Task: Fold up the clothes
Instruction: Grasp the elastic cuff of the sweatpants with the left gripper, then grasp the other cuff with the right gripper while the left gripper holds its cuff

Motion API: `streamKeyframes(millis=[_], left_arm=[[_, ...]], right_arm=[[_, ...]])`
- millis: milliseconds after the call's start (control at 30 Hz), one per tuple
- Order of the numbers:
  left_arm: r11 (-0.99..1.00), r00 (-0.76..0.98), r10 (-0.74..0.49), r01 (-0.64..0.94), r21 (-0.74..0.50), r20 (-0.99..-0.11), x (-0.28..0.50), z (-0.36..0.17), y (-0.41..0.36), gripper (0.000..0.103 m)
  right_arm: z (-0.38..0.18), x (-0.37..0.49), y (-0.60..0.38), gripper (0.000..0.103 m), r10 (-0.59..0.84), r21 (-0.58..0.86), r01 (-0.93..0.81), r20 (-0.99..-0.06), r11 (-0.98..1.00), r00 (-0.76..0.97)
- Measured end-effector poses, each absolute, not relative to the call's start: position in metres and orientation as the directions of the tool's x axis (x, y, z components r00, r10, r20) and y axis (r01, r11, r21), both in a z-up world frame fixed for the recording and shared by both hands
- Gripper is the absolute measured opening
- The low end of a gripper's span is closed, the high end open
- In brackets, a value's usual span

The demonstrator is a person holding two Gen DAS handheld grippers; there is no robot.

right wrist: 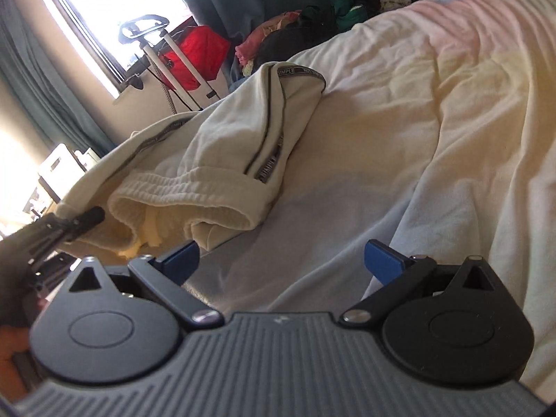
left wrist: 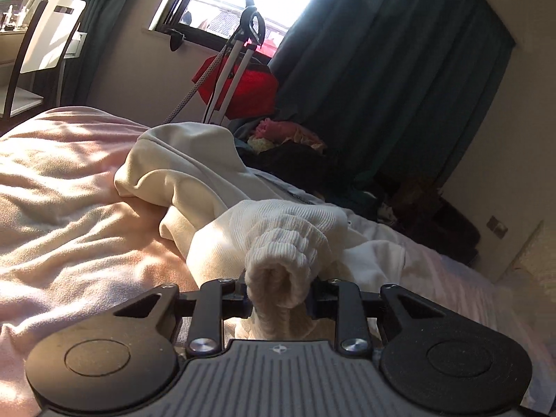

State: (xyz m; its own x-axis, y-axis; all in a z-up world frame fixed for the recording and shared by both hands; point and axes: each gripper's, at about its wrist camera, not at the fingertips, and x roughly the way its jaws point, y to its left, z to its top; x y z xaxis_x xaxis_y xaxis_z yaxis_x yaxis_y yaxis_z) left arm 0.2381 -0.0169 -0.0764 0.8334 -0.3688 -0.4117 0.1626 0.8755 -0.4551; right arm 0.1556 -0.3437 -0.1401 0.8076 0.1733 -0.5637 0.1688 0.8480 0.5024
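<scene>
So my left hand-held gripper (left wrist: pixel 278 295) was clamped on the ribbed waistband (left wrist: pixel 288 246) of the cream sweatpants (right wrist: pixel 222 139), which lay rumpled on the bed (right wrist: pixel 434 104) just ahead of it. My right hand-held gripper (right wrist: pixel 281 260) was wide open, holding nothing, with the pants just ahead and to its left. I reckoned the trick was to pinch the waistband's other corner too, then pull it taut and level so the legs lay flat.

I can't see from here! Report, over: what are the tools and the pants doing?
Left tool shut on pants waistband. Right tool open, empty, over the bed. Nothing in the way.
</scene>
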Motion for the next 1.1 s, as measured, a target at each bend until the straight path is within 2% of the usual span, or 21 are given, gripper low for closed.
streamKeyframes(millis=[67,233,367,567,633,767,867,967,1100], left_arm=[[0.836,0.839,-0.409,0.185,-0.517,-0.360,0.220,-0.062,-0.014,0.023],[0.794,0.854,-0.454,0.258,-0.551,-0.255,0.160,-0.025,-0.014,0.021],[0.782,0.847,-0.476,0.285,-0.554,-0.236,0.114,-0.009,0.005,0.020],[0.814,0.854,-0.425,0.214,-0.541,-0.301,0.058,-0.018,0.062,0.021],[0.836,0.855,-0.390,0.173,-0.520,-0.343,0.062,-0.022,0.071,0.021],[0.876,0.850,-0.317,0.091,-0.474,-0.421,0.068,-0.030,0.090,0.022],[0.894,0.842,-0.267,0.033,-0.448,-0.469,0.075,-0.037,0.103,0.022],[0.875,0.809,-0.265,-0.026,-0.483,-0.525,0.082,-0.047,0.123,0.022],[0.842,0.793,-0.299,-0.043,-0.538,-0.531,0.082,-0.051,0.144,0.022]], right_arm=[[-0.137,0.153,-0.340,0.103,0.161,0.479,0.145,-0.540,0.866,0.826],[-0.121,0.142,-0.324,0.103,0.159,0.424,0.056,-0.454,0.904,0.877],[-0.113,0.119,-0.310,0.103,0.232,0.418,-0.034,-0.433,0.908,0.871],[-0.104,0.088,-0.288,0.103,0.330,0.395,-0.158,-0.419,0.905,0.846],[-0.104,0.085,-0.271,0.103,0.326,0.334,-0.179,-0.459,0.925,0.826],[-0.100,0.068,-0.230,0.103,0.387,0.177,-0.344,-0.456,0.922,0.802],[-0.107,0.056,-0.206,0.103,0.335,0.078,-0.348,-0.526,0.934,0.782],[-0.126,0.054,-0.200,0.103,0.227,0.054,-0.249,-0.628,0.967,0.744],[-0.147,0.066,-0.222,0.100,0.228,0.194,-0.128,-0.690,0.973,0.687]])
